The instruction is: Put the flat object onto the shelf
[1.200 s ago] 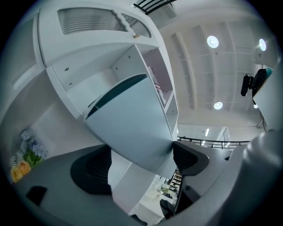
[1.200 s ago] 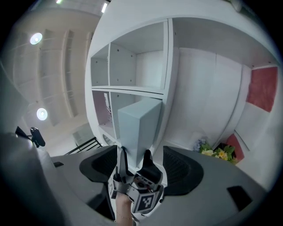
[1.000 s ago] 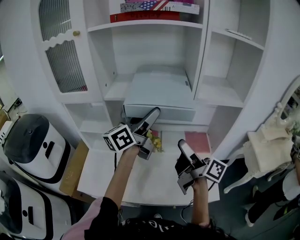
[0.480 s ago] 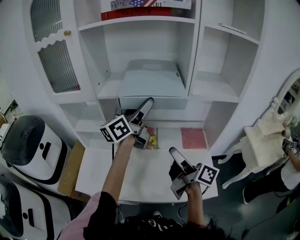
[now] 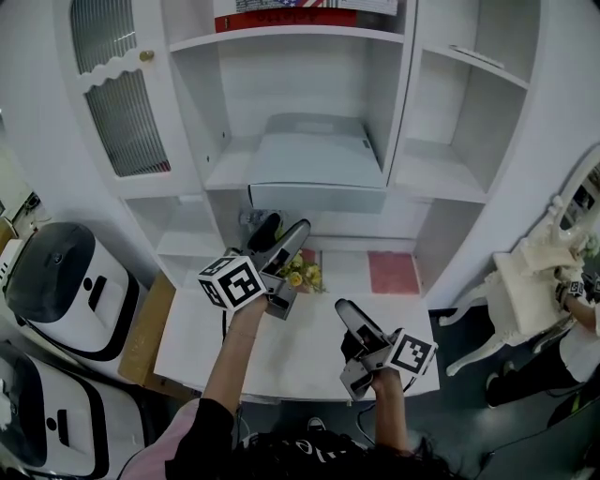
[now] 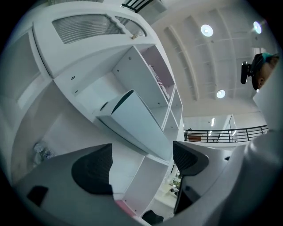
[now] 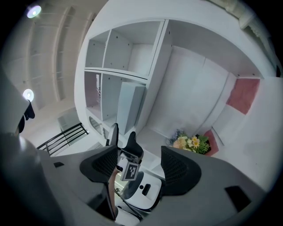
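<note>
The flat object (image 5: 317,169) is a pale grey slab lying on the middle shelf (image 5: 230,173) of the white cabinet, its front edge overhanging. It also shows in the left gripper view as the flat object (image 6: 137,119) and in the right gripper view as the flat object (image 7: 129,108). My left gripper (image 5: 281,232) is just below that front edge, pointing up at it, open and empty (image 6: 141,159). My right gripper (image 5: 347,314) hangs lower over the white desk (image 5: 281,352), open with nothing between its pads (image 7: 139,161).
A small bunch of flowers (image 5: 298,272) and a pink mat (image 5: 392,272) lie at the back of the desk. Books (image 5: 291,14) fill the top shelf. A glass cabinet door (image 5: 122,112) is at left, white-and-black machines (image 5: 56,281) stand on the floor left, and a white chair (image 5: 530,281) stands right.
The left gripper has drawn back a little from under the flat object, so the flowers now show beside it. The right gripper has hardly moved.
</note>
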Tool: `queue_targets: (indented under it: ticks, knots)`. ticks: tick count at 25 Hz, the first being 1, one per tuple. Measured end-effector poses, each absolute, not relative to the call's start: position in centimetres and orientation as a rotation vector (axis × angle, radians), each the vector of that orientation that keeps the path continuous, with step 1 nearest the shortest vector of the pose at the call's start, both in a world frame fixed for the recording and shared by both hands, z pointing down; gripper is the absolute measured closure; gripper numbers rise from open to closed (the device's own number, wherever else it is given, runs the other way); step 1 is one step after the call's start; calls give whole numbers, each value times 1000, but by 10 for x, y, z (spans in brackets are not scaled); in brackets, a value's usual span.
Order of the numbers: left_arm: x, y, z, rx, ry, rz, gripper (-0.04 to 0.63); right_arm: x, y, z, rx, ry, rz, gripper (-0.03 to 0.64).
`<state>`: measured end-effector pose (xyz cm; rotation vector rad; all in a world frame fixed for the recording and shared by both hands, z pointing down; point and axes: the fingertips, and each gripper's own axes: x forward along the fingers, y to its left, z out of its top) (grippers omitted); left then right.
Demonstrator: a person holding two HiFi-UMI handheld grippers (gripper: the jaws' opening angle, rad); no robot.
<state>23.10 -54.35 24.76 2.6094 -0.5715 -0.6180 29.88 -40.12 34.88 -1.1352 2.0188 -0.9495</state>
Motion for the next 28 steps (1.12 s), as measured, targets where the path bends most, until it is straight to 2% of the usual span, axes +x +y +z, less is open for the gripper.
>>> queue_targets:
  ticks: [18,28]
  knots:
    - [166,-435,390,2522,-563,-272,164,229,-374,374,-1203,2183,-909,301]
    - [79,-377,446,2527,-665,-184,166,164,-333,405,-1263,2247,-901,302]
